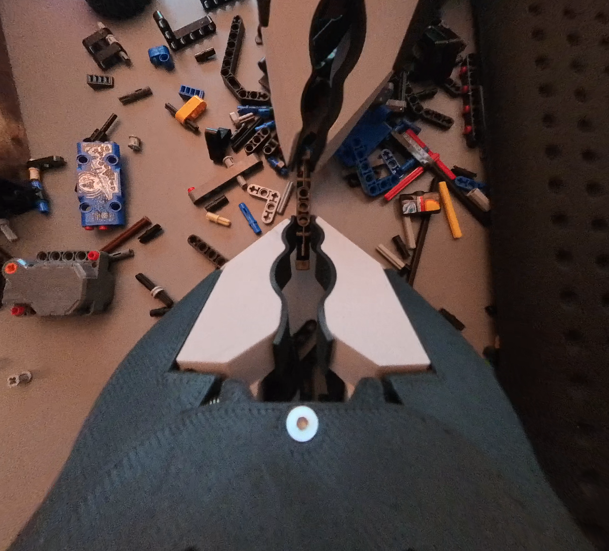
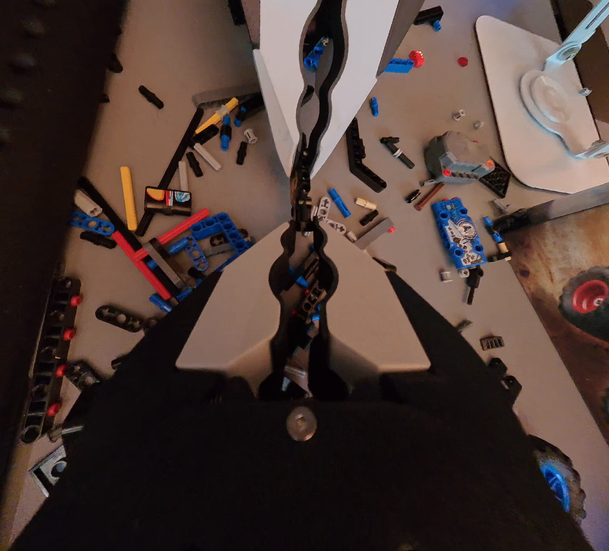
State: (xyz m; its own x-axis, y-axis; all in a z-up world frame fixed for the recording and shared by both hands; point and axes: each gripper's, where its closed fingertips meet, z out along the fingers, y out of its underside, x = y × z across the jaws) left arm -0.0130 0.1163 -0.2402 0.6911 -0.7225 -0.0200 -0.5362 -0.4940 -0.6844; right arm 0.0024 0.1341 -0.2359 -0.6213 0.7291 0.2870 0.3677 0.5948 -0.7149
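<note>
The left gripper is pinched on the near end of a dark holed beam. The beam's long axis runs straight ahead, tip to tip, into the right gripper, which is clamped on the opposite end. Both hold it above the littered table. A pale L-shaped piece lies just left of the left gripper's tips, a blue frame to the right.

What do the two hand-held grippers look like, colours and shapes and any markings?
The left hand-held gripper has a dark grey body with a ribbed printed texture, tapering forward to two pale wedge-shaped fingers lined with wavy black pads. A round white washer sits at its centre. The right hand-held gripper looks the same in shape, its body black in shadow, with a round metal fastener. No cables, sleeves or markings show.
</note>
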